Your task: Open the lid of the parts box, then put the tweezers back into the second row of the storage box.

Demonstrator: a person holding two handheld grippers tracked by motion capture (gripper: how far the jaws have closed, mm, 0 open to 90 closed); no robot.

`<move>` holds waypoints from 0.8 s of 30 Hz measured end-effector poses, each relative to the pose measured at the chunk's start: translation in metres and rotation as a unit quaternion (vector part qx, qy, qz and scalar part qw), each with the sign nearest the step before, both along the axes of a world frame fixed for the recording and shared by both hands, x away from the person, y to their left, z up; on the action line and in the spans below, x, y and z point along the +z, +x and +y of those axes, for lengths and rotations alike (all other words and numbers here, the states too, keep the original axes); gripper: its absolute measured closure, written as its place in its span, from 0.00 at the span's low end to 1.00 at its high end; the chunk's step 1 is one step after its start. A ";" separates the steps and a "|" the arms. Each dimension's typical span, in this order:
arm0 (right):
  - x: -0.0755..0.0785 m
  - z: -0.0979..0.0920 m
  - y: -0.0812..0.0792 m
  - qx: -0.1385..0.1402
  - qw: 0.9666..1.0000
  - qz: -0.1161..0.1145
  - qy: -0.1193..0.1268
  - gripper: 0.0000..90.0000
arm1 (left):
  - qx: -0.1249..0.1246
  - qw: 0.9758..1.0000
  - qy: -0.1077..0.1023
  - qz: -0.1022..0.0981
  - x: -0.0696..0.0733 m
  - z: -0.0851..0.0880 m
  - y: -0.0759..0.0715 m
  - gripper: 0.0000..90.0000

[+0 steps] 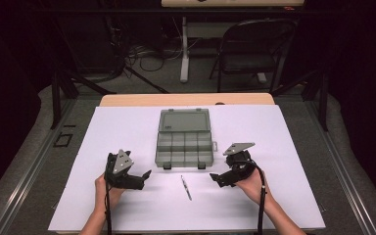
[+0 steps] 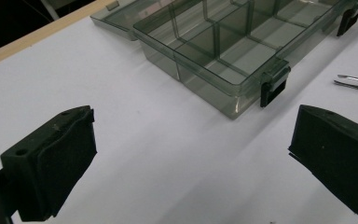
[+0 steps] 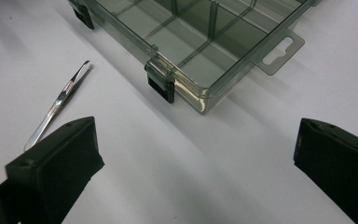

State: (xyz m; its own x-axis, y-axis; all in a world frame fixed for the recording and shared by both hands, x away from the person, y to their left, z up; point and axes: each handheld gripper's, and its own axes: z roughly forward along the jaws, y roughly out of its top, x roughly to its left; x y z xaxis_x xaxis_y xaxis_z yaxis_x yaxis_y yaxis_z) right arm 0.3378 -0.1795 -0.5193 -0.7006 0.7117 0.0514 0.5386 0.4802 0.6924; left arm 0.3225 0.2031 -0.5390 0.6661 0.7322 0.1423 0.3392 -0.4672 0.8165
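Lying on the white counter (image 1: 127,132) between the two tongs, the slim silver metal tweezers (image 1: 186,187) are sitting just short of the near edge of the smoky grey transparent plastic organiser box (image 1: 184,149), apart from it, at about six o'clock from the box. In the right gripper view the tweezers (image 3: 58,105) are pointing their tips toward one o'clock, beside a black latch (image 3: 161,86) on the box front; in the left gripper view their tips (image 2: 356,83) are poking in at three o'clock. The box is standing open, its lid (image 1: 184,120) folded flat toward twelve o'clock, its compartments showing nothing inside. The left tongs (image 1: 144,178) are hovering at nine o'clock from the tweezers, jaws spread wide and holding nothing. The right tongs (image 1: 217,180) are hovering at three o'clock, jaws likewise wide apart and gripping nothing. A person's hands are holding both. Beyond the counter, at twelve o'clock, a dark folding chair (image 1: 252,49) is standing.
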 end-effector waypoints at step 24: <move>0.000 0.011 -0.007 0.020 0.999 0.032 0.012 0.00 | -0.007 1.000 -0.001 -0.023 0.009 -0.006 -0.004 0.00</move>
State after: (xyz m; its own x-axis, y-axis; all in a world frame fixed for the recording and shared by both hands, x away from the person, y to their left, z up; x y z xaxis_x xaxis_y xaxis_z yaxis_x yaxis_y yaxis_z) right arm 0.3311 -0.1683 -0.5189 -0.7228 0.6815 0.1140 0.5630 0.4852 0.6690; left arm 0.3182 0.1969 -0.5302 0.6689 0.7230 0.1726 0.2939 -0.4706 0.8320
